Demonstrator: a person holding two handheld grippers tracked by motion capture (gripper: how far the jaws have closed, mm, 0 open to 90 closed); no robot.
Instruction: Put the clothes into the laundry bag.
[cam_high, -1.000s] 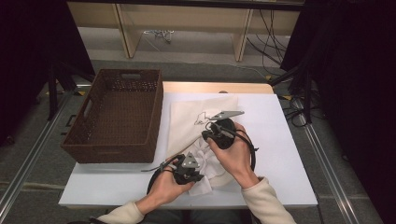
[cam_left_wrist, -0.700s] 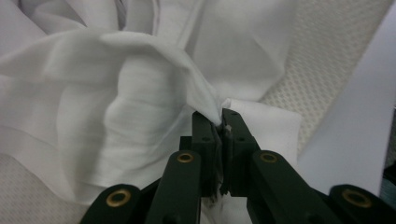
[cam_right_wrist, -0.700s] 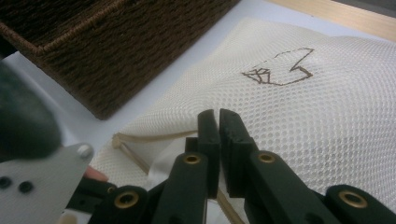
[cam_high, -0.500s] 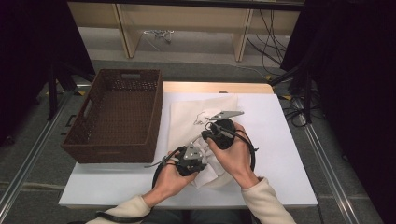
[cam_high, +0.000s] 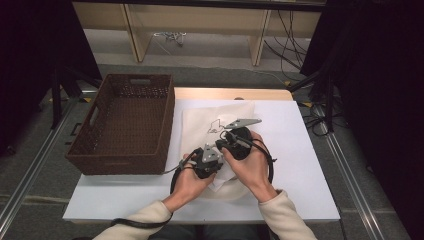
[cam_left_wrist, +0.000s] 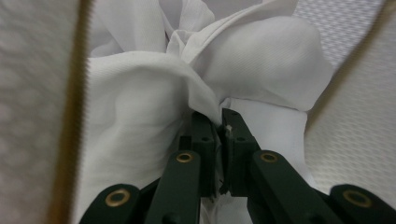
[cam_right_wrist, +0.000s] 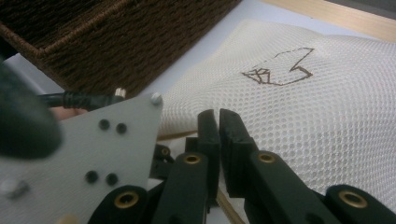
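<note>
White woven cloth (cam_left_wrist: 154, 93), soft and crumpled, sits inside the mouth of a cream mesh laundry bag (cam_high: 220, 117) with a thin brown line drawing on it, and the bag lies flat on the white desk (cam_high: 310, 150), just beside a dark brown wicker basket (cam_high: 125, 125). The left gripper (cam_high: 207, 159) has its jaws pinching a fold of that cloth; in the left gripper view the fabric bunches straight ahead of the tips and runs on into the bag, mesh walls and a tan seam flanking it on both sides. The right gripper (cam_high: 235, 142) sits just beyond and to the right of the left one, its jaws pressed together on what looks like the near edge of the mesh, with the bag's body stretching away from the tips toward the far side of the desk.

So the cloth lies forward of the left jaws, along the bag's long axis, which runs away from the person. The left hand (cam_high: 187, 180) is the one nearer the cloth; judging from this, pushing it deeper means travelling forward while the right gripper anchors the opening.
</note>
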